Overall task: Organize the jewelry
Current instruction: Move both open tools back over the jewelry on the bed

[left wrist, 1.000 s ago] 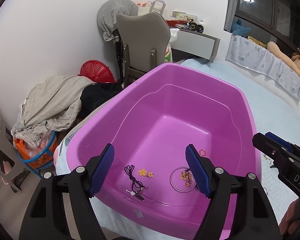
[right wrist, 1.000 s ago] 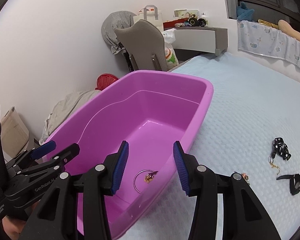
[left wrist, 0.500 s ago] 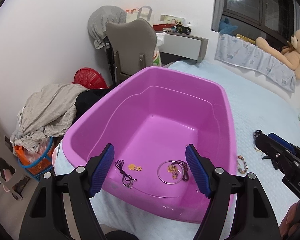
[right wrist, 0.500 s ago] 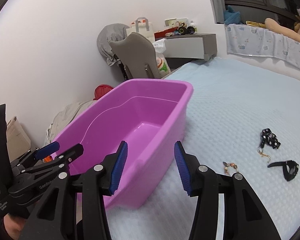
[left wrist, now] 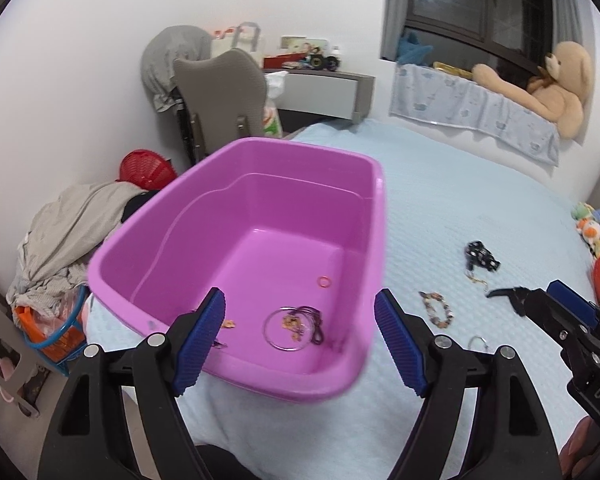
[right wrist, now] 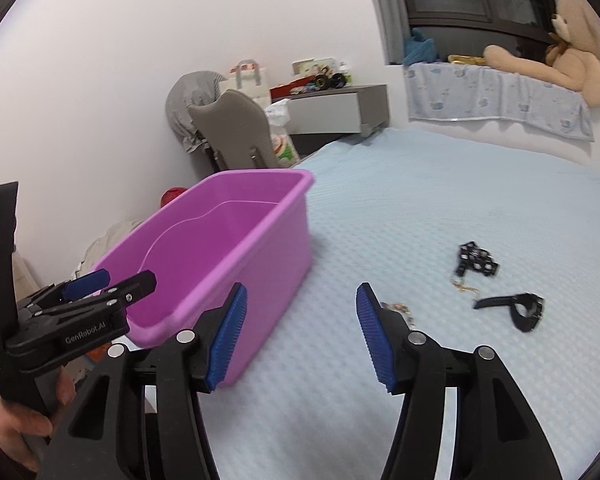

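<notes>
Both claws gape empty: left claw over the purple plastic tub, right claw nearing the beaded bracelet on the pale blue bedspread. I'd descend low and straddle it squarely.

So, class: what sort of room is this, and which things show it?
Most likely a bedroom, perhaps a child's: the work happens on a bed with a light blue cover, a big teddy bear lies on the window ledge, and clothes are piled beside it.

A purple tub sits on a pale blue waffle-textured bedspread. Blue pads line black grippers.
</notes>
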{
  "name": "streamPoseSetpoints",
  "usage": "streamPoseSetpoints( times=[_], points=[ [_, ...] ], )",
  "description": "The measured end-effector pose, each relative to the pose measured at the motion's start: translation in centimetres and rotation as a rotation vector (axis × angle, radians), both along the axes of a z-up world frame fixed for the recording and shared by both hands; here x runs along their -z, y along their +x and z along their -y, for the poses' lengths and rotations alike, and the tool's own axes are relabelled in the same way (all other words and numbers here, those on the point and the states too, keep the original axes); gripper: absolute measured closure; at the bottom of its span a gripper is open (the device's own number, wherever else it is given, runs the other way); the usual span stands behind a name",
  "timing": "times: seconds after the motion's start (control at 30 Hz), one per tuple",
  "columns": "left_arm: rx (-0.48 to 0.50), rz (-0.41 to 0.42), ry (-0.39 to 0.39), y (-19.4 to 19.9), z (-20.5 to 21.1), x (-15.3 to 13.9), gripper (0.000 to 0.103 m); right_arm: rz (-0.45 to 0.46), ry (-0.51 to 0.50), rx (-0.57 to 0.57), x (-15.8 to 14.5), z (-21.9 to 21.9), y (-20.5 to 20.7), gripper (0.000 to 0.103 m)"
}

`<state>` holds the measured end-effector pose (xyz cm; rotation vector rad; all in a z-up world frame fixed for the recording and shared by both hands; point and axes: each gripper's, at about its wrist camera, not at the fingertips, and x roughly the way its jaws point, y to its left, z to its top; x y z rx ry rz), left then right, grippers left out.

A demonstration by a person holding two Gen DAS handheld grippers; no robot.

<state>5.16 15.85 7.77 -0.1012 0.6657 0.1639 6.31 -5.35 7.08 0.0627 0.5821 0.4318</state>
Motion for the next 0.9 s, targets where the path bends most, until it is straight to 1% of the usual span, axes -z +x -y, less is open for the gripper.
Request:
streamPoseSetpoints(
  times=[0.17,0.27,0.47,0.53,0.7,0.9],
  points=[
    [0.057,-0.008,0.005,-0.3,2.7,0.3,0.026,0.010,0.009,0.053,0.6,3.5,-1.9,0.042],
    [0.085,-0.010,0.007,-0.5,4.3,0.5,0.023,0.000,0.008,0.092,1.3,5.6,-2.9,0.039],
    [0.137,-0.016,-0.001,-1.2,7.1,1.2,0.021,-0.034,0.009,0.180,3.1,9.6,-4.4,0.037],
    [0.157,-0.021,-0.001,-1.4,8.2,1.6,0.020,-0.048,0.006,0.206,3.8,10.9,-4.9,0.035],
    [0.190,-0.039,0.012,-1.4,10.3,3.0,0.018,-0.089,-0.014,0.256,5.9,13.0,-5.6,0.035],
    [0.198,-0.094,0.021,0.0,11.9,5.7,0.018,-0.136,-0.034,0.285,8.6,14.4,-5.3,0.035]
  ],
)
